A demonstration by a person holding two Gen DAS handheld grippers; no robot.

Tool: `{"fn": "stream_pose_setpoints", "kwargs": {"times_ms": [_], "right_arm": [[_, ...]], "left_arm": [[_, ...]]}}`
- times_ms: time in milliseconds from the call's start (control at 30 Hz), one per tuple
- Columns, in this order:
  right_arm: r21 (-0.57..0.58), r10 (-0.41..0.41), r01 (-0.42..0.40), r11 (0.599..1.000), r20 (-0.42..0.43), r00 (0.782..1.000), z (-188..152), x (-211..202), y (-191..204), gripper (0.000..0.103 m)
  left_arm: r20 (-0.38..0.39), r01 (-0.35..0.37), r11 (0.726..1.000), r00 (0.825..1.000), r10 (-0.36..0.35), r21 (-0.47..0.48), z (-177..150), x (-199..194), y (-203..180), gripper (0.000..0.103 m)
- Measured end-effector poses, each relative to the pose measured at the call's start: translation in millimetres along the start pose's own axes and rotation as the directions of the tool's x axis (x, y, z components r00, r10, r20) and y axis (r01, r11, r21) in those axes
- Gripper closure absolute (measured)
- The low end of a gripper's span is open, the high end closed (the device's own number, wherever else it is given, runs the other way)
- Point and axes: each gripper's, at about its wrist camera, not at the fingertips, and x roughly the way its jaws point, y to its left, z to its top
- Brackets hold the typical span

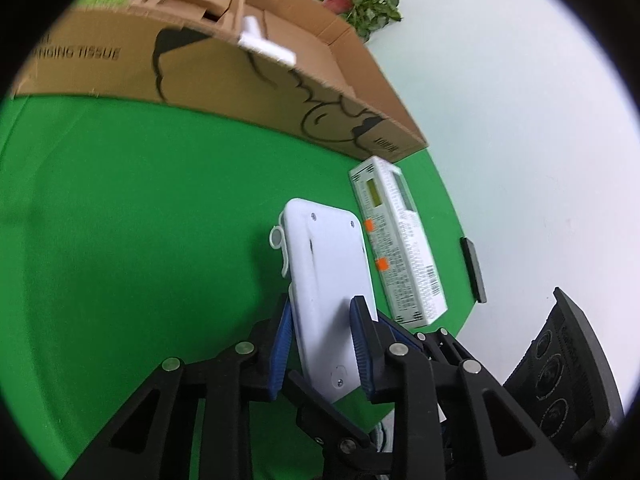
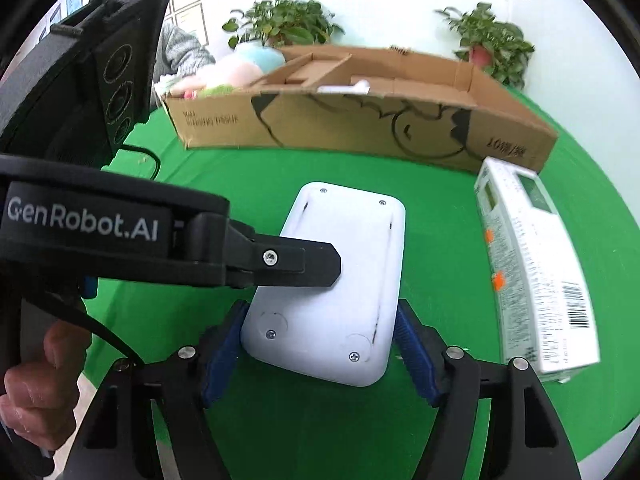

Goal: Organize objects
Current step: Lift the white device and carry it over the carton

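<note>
A: Near the cardboard box [image 2: 360,120], on its front side, the white plastic device [image 2: 340,280] sits over the green worktop [image 2: 280,420], screw-studded back face up. Landmark is the box throughout.

B: Left tool [image 1: 320,344]?

A: Closed on the device. In the left wrist view both blue pads press its long sides at the end farthest from the box. In the right wrist view a black finger [image 2: 296,264] of that tool lies across the device's back.

B: And the right tool [image 2: 320,344]?

A: Set wide, blue pads straddling the device's end farthest from the box. Left pad looks just at the casing's corner, right pad apart from it; contact can't be confirmed.

B: Is the device resting on the worktop?

A: Can't tell; motion blur, and its underside is hidden.

B: Anything else by the box?

A: A long white carton [image 2: 536,272] with fine print, a barcode and two orange marks, lying on the worktop with one end close to the box's front corner, just beside the device. Box is open-topped, with a cartoon outline on its front wall. Behind the box, two potted plants [image 2: 492,40] against the wall; at its far end, soft pastel items [image 2: 240,68], indistinct.
</note>
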Motion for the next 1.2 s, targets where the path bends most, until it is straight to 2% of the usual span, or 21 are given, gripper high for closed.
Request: {"fn": "stream_pose_setpoints", "kwargs": {"times_ms": [167, 300, 567, 633, 867, 1033, 1200], "right_arm": [[0.002, -0.016, 0.015, 1.000, 0.095, 0.995, 18.7, -26.7, 1.6, 0.034], [-0.012, -0.029, 0.031, 0.999, 0.180, 0.983, 43.0, -50.1, 3.3, 0.034], [-0.035, -0.055, 0.068, 0.997, 0.293, 0.955, 99.5, -88.2, -7.4, 0.034], [-0.035, -0.057, 0.072, 0.997, 0.308, 0.950, 113.4, -94.4, -11.2, 0.034], [-0.045, -0.053, 0.071, 0.996, 0.312, 0.949, 171.9, -99.5, -31.1, 0.034], [-0.044, -0.050, 0.065, 0.997, 0.278, 0.959, 208.9, -86.3, -45.8, 0.034], [-0.040, -0.016, 0.024, 0.999, 0.203, 0.979, 232.7, -55.5, -59.2, 0.034]], "left_arm": [[0.070, 0.005, 0.997, 0.998, -0.010, 0.071, 15.1, -27.1, -27.5, 0.077], [0.125, 0.005, 0.992, 0.992, -0.021, 0.126, 36.6, -49.5, -52.4, 0.077], [0.199, 0.003, 0.975, 0.979, -0.048, 0.221, 87.4, -80.4, -96.3, 0.077], [0.209, -0.004, 0.971, 0.977, -0.047, 0.238, 109.6, -87.3, -106.2, 0.077], [0.209, -0.014, 0.966, 0.977, -0.042, 0.257, 168.6, -88.8, -123.3, 0.077], [0.181, -0.013, 0.971, 0.983, -0.031, 0.238, 201.3, -80.3, -123.4, 0.077], [0.141, -0.031, 0.982, 0.990, 0.004, 0.186, 222.9, -55.8, -107.5, 0.077]]}}
